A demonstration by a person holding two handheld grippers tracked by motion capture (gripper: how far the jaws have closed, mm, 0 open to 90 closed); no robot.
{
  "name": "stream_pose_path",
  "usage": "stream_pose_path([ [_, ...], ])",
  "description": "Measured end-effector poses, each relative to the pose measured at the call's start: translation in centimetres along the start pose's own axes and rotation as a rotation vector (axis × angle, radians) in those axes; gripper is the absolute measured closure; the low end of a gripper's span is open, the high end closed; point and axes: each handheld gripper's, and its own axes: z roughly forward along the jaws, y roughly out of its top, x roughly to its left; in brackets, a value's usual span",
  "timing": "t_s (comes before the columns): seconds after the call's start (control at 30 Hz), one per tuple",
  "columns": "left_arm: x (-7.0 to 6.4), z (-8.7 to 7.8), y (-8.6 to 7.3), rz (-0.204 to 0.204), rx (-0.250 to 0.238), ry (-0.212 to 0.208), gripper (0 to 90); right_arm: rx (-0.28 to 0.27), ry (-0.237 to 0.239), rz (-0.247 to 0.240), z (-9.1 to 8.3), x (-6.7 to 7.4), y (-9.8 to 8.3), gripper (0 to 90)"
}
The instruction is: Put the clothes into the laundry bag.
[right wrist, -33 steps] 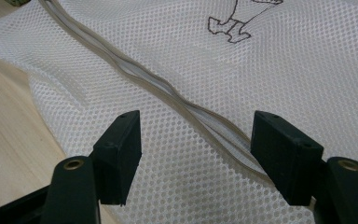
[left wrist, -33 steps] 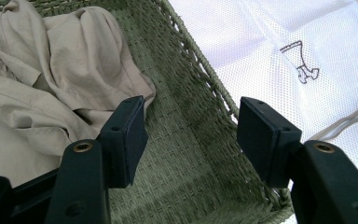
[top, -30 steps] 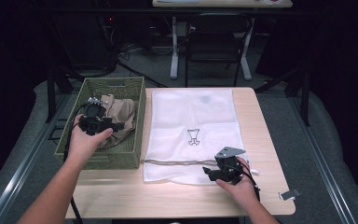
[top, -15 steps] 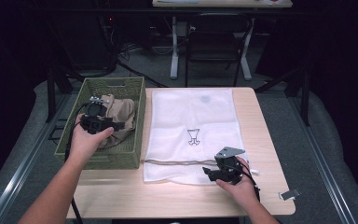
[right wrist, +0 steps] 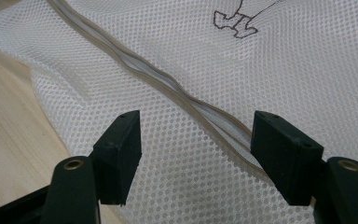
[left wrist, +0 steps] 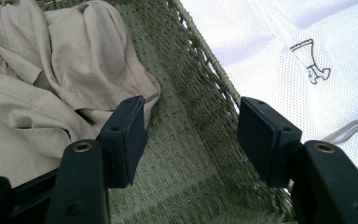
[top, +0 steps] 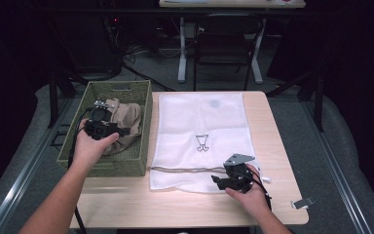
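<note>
I note the basket (left wrist: pixel 186 154) is coarse woven fibre, matt green, holding a crumpled beige cloth garment (left wrist: pixel 51 84). The white laundry bag (right wrist: pixel 270 70) is fine open mesh with a smooth zipper strip. The table (right wrist: pixel 9 116) is pale, matt wood grain.

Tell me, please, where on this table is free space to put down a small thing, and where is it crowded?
Bare wood lies right of the white mesh bag, along the table edge, and in a front strip between the green basket and the right gripper. The basket is crowded: beige clothing and the left gripper, jaws open, fill most of it.
</note>
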Motion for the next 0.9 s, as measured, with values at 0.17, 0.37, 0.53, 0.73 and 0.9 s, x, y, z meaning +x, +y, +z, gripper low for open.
stream_pose_path([
  [0.17, -0.02, 0.24, -0.07, -0.007, -0.002, 0.000, 41.5, 0.007, 0.002, -0.002, 0.05, 0.06, -0.02, 33.3],
  [0.37, 0.02, 0.62, -0.22, -0.010, 0.000, -0.005, 41.0, 0.012, 0.006, -0.007, 0.11, 0.10, -0.02, 33.3],
  [0.53, 0.01, 0.61, -0.21, -0.003, 0.009, -0.010, 41.3, 0.013, 0.006, -0.004, 0.12, 0.11, -0.02, 33.3],
  [0.73, -0.05, 0.67, -0.18, -0.004, 0.012, -0.001, 42.2, 0.010, 0.007, 0.000, 0.08, 0.09, -0.02, 33.3],
  [0.9, -0.05, 0.59, -0.02, 0.002, 0.018, 0.007, 43.4, 0.005, 0.003, -0.003, 0.05, 0.02, -0.01, 33.3],
])
